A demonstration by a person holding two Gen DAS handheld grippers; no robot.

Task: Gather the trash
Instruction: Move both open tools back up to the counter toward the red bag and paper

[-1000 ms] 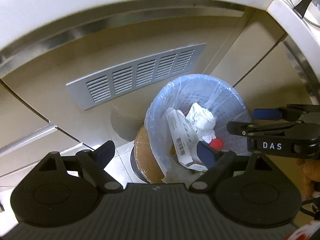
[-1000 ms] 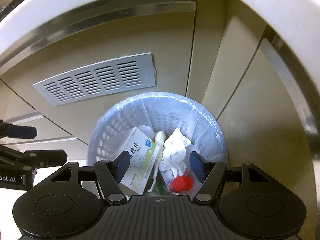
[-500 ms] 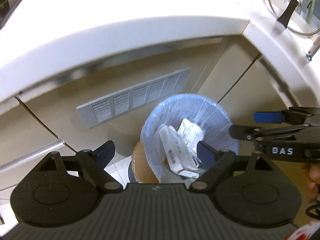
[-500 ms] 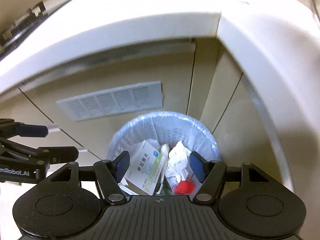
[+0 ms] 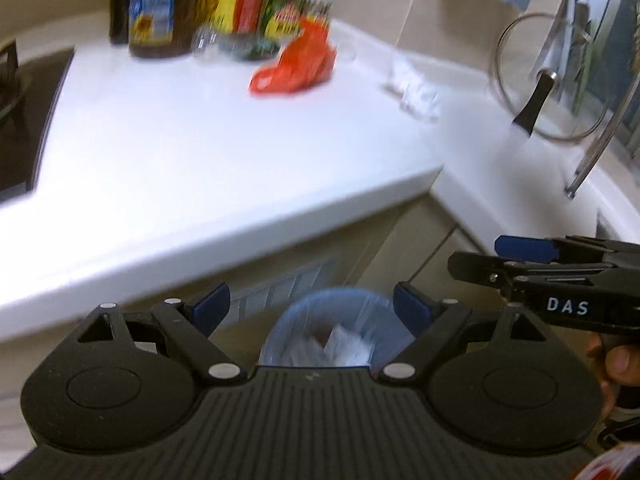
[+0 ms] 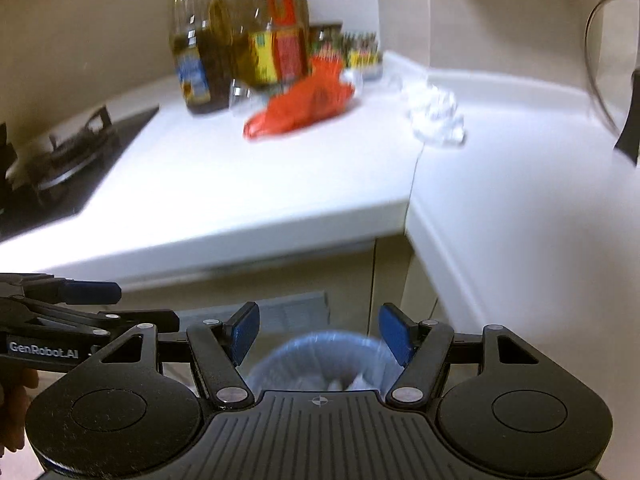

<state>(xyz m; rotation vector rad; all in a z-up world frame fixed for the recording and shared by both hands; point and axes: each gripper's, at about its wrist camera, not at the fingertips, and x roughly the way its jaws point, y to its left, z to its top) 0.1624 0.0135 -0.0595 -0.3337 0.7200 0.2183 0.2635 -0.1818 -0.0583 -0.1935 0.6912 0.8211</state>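
An orange-red wrapper [image 5: 294, 66] [image 6: 304, 102] lies on the white countertop [image 5: 200, 152] [image 6: 248, 176], near the bottles. A crumpled white paper [image 5: 414, 90] [image 6: 438, 114] lies to its right. Below the counter edge stands a bin with a blue liner [image 5: 332, 328] [image 6: 320, 354] holding white paper trash. My left gripper [image 5: 312, 308] is open and empty above the bin. My right gripper [image 6: 320, 332] is open and empty too, and shows side-on at the right of the left wrist view [image 5: 516, 254].
Oil and sauce bottles [image 5: 160, 8] [image 6: 240, 44] stand at the counter's back. A black gas hob [image 6: 68, 148] [image 5: 16, 92] sits at the left. A glass pot lid [image 5: 548, 76] hangs at the right. Beige cabinet doors with a vent grille [image 6: 280, 312] are below.
Both grippers have risen and tilted up, from looking down into the bin to seeing the countertop with the wrapper, paper and bottles. Their jaws stayed open.
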